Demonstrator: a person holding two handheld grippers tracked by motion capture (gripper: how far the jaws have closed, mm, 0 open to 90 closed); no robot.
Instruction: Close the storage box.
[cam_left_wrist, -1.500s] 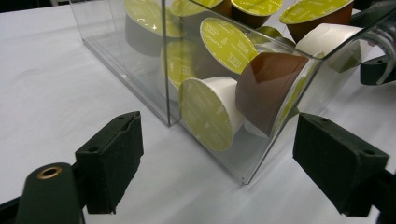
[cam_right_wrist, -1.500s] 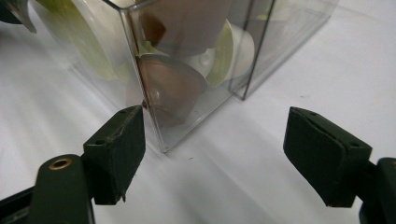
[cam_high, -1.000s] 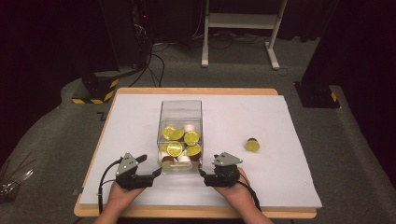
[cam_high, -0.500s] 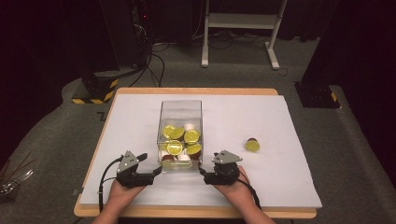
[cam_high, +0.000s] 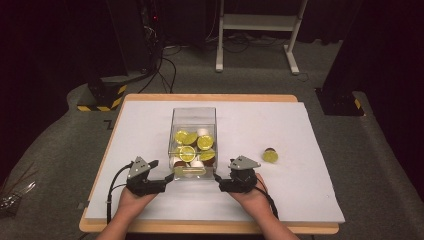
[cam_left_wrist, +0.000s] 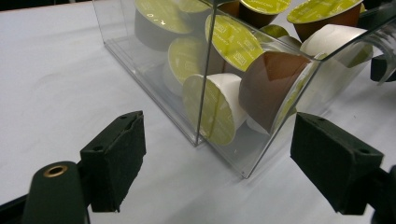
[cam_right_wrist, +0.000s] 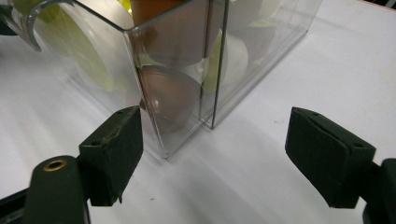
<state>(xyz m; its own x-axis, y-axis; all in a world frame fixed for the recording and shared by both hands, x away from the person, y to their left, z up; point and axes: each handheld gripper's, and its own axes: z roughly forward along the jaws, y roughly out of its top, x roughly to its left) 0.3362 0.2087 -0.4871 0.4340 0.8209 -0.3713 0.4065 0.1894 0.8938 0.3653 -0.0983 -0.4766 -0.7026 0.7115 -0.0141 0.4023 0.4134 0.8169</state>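
— Why do both grippers flank the clear box (cam_high: 193, 142) of coffee capsules mid-worktop?
— I'd say to grip its near corners: the left gripper (cam_high: 161, 180) has its jaws wide around the left one, the right gripper (cam_high: 223, 181) likewise wide. One capsule (cam_high: 270, 155) lies apart at the right.

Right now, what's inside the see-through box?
The clear box holds a pile of coffee capsules, brown and white cups with yellow-green lids, lying every which way. The top ones cover those beneath, so the full number can't be counted.
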